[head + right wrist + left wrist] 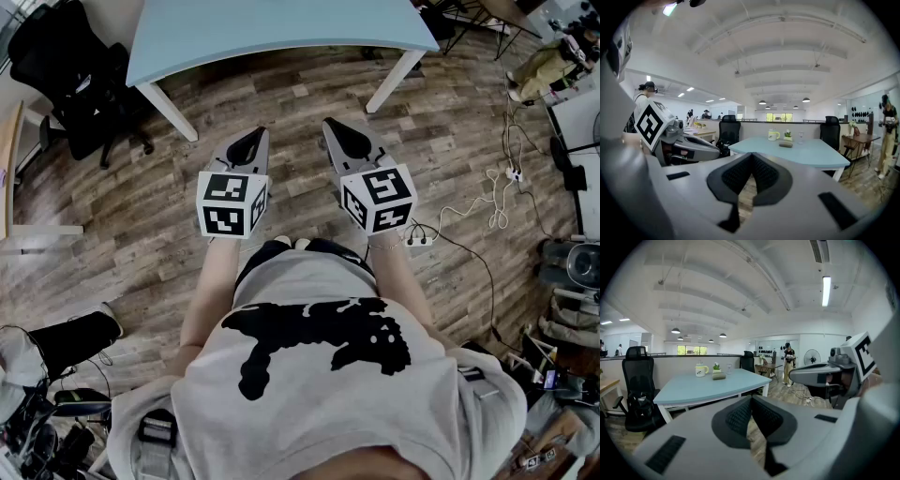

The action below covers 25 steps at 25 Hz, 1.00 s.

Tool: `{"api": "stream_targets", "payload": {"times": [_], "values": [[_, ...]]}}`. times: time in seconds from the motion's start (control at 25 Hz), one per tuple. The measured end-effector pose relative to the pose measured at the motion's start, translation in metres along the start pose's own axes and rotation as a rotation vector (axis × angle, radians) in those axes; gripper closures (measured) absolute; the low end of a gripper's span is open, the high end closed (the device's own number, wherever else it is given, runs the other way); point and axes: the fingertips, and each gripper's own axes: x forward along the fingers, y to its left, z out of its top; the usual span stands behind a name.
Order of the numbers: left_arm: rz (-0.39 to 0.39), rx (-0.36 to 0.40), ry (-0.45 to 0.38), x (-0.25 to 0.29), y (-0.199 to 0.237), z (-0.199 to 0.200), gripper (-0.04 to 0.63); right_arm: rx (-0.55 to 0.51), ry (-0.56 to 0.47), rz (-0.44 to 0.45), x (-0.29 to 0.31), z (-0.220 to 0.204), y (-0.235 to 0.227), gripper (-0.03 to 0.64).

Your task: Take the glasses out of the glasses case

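The glasses case is a small dark oblong lying shut on the far part of a light blue table; the right gripper view shows the case too. Both grippers hang in the air over the wooden floor, well short of the table. My left gripper is shut with nothing between its pads. My right gripper is also shut and empty, a little to the right of the left one. The glasses themselves are not visible.
A white mug, a small potted plant and a clear glass stand by the case. A black office chair sits left of the table. Cables trail across the floor at the right. People stand farther off.
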Motion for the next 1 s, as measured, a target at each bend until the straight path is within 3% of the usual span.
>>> {"api": "stream_targets", "payload": {"times": [0.36,0.6,0.84,1.0], "values": [[-0.069,0.016,-0.022,-0.002,-0.011,0.003,0.584,-0.002,0.007,0.024,-0.004,-0.005,0.005,0.614],[-0.128,0.007,-0.088,-0.005,-0.008,0.012,0.584,0.03,-0.01,0.048,0.0,-0.005,0.017,0.612],[-0.195,-0.067,-0.166,-0.013,0.0,0.018,0.584,0.014,-0.022,0.071,0.006,-0.009,0.035,0.612],[-0.17,-0.035,-0.155,-0.016,0.013,0.012,0.582,-0.02,-0.027,0.06,0.017,-0.005,0.036,0.612]]}}
